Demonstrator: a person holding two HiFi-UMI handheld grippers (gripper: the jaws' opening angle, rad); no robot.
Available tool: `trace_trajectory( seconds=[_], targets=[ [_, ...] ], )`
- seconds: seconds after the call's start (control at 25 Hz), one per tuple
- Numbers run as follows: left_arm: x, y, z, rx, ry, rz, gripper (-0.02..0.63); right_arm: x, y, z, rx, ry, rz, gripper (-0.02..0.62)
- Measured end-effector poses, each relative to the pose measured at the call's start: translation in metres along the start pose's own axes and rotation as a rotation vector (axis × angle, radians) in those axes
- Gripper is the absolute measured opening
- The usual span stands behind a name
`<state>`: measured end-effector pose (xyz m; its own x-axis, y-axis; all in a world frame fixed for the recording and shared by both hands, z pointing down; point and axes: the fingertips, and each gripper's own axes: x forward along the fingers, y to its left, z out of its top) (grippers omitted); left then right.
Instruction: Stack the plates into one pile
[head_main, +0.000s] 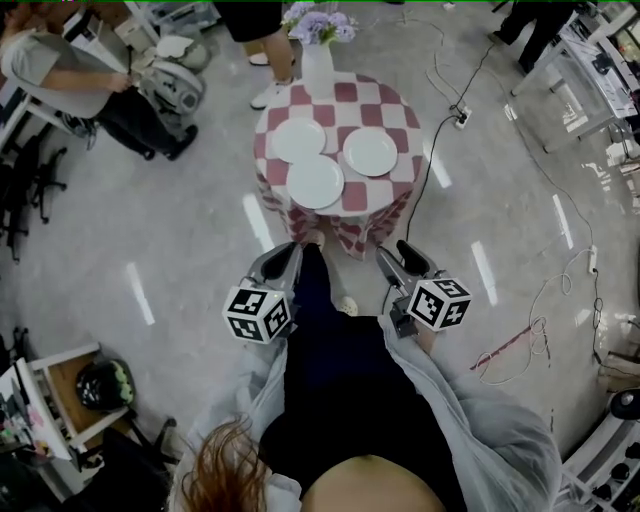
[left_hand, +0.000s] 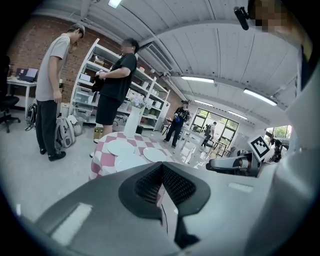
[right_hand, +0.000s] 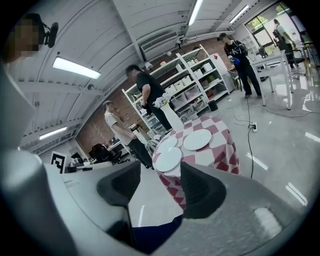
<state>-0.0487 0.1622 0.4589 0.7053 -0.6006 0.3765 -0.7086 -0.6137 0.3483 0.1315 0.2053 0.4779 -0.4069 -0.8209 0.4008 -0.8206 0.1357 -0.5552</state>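
The step in hand looks like the approach, since no plate is lifted or stacked. Three flat dishes lie apart on the round tabletop with a red-and-white checked cloth (head_main: 400, 112). The near white round plate (head_main: 315, 182) sits at six o'clock on it, close to the person's edge. The left white round plate (head_main: 299, 139) is at ten o'clock and the right white round plate (head_main: 370, 152) at two o'clock. The near and left plates almost touch at the rims. A tall white vase of purple flowers (head_main: 317, 62) stands at twelve o'clock, behind all three.

The left hand-held gripper (head_main: 282, 258) is clenched on nothing, its pads meeting at the tips in its own view. The right hand-held gripper (head_main: 404, 258) is released, with jaws apart and only floor and cloth showing between them. Both hang by the person's body, well apart from the tabletop, which lies at twelve o'clock from them.

To do this well, I would pick one plate as the base, probably the near one, and leave it alone. The left hand-held gripper needs to open before it arrives. Come in low and level at a rim, so one jaw slides under the lip and the other over it. Take the right plate from its three o'clock side and the left plate from its nine o'clock side, away from the vase. A smooth, thin plate may slip or tilt from a shallow bite, so seat it deep, lift just clear, and lower it centred
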Motion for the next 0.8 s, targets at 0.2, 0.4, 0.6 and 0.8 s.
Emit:
trace_trajectory(
  seconds=[0.2, 0.4, 0.6, 0.8],
  targets=[
    [0.036, 0.023, 0.030, 0.007, 0.025, -0.034, 0.018, 0.029, -0.013, 0.029, 0.046, -0.015, -0.026, 0.249],
    [0.075, 0.050, 0.080, 0.011, 0.006, -0.078, 0.018, 0.068, -0.021, 0.075, 0.066, -0.073, -0.050, 0.249],
    [0.107, 0.071, 0.112, 0.084, 0.040, -0.131, 0.018, 0.102, -0.021, 0.106, 0.087, -0.118, -0.073, 0.249],
    [0.133, 0.099, 0.135, 0.109, 0.064, -0.183, 0.018, 0.127, -0.027, 0.115, 0.142, -0.158, -0.124, 0.249]
  ],
)
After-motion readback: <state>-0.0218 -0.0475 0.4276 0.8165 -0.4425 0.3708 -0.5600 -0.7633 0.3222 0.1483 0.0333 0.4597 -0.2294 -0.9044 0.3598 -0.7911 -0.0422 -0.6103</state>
